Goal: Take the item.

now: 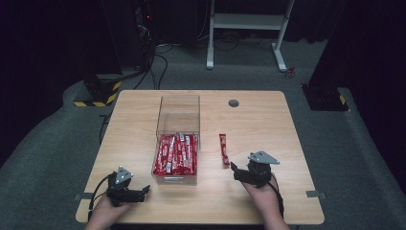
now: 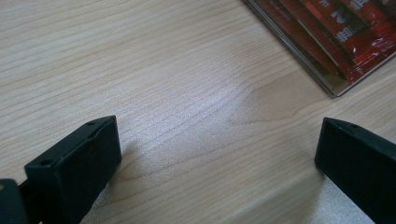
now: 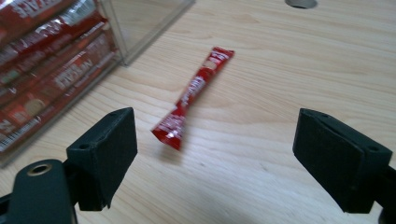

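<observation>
a clear box (image 1: 178, 114) sits mid-tabletop (image 1: 268, 124), its near half packed with red sachets (image 1: 175, 154), and one loose red sachet (image 1: 224, 149) lies flat just at the box's 3 o'clock. the right tool (image 1: 235, 168) waits at the loose sachet's 6 o'clock, jaws spread wide with nothing between them, the sachet's near end pointing into the gap in the right gripper view (image 3: 191, 91). the left tool (image 1: 143, 190) rests at the box's 7 o'clock, jaws likewise apart and empty. my guess is the loose sachet is wanted next; lying so flat and slick, it could skid away or be pinched only at its crimped end and dangle, then snag on the box wall.
</observation>
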